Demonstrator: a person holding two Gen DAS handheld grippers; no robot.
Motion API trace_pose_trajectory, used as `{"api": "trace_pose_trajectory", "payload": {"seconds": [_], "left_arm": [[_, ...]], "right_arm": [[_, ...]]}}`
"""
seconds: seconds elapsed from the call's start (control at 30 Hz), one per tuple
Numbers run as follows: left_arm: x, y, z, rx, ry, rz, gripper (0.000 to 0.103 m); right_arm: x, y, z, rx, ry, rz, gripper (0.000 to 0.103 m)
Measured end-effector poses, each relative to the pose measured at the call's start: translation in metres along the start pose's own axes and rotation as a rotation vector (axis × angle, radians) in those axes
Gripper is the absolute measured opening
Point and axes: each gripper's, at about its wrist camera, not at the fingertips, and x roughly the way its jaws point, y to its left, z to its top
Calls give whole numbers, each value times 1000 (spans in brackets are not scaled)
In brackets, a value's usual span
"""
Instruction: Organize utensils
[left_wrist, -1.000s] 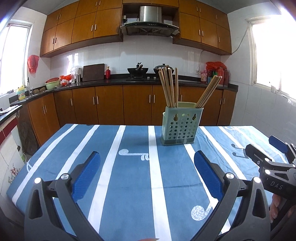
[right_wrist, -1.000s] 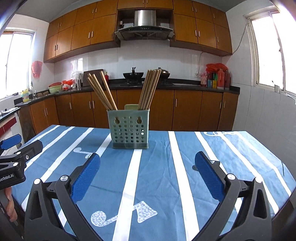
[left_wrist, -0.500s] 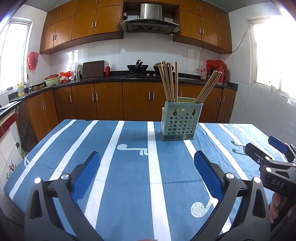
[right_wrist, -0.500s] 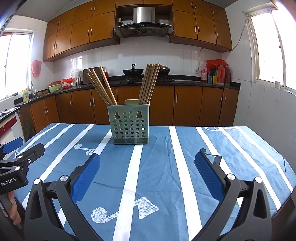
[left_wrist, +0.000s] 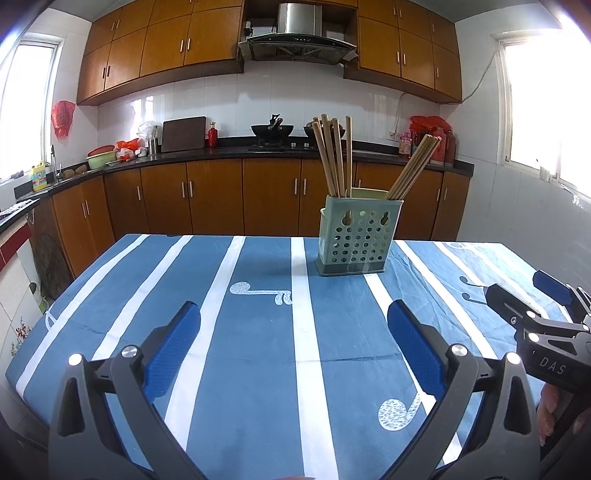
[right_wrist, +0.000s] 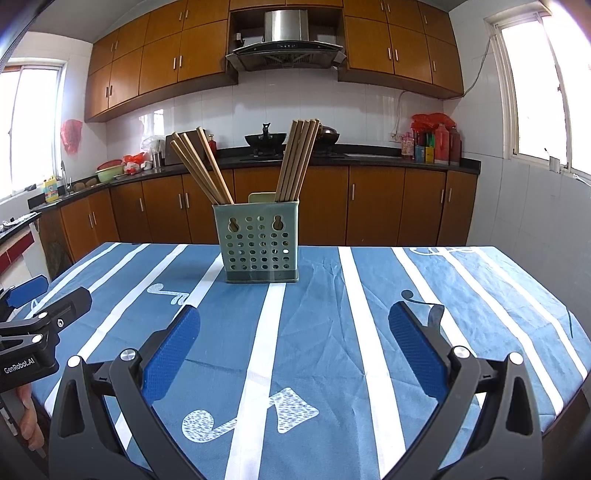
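A pale green perforated utensil holder (left_wrist: 357, 240) stands upright on the blue striped tablecloth (left_wrist: 258, 350), toward the far side of the table. It also shows in the right wrist view (right_wrist: 260, 245). Two bundles of wooden chopsticks (left_wrist: 334, 155) (right_wrist: 299, 158) stand in it, one in each side compartment. My left gripper (left_wrist: 293, 343) is open and empty, well short of the holder. My right gripper (right_wrist: 293, 341) is open and empty, also short of the holder.
The table's edges fall off at the left (left_wrist: 22, 369) and at the right (right_wrist: 576, 369). Wooden kitchen cabinets (left_wrist: 207, 199) and a dark counter run behind the table. The right gripper shows at the right of the left wrist view (left_wrist: 535, 325).
Both grippers have tilted or risen a little, so the holder sits lower in each view. Both stay open and empty. The holder and chopsticks have not moved.
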Motion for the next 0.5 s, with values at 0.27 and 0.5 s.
{"api": "trace_pose_trajectory", "payload": {"seconds": [0.27,0.5], "left_arm": [[1,0,-1,-3,1,-2,99],[1,0,-1,-4,1,-2,99]], "right_arm": [[0,0,0,0,1,0,101],[0,0,0,0,2,0,101]]}}
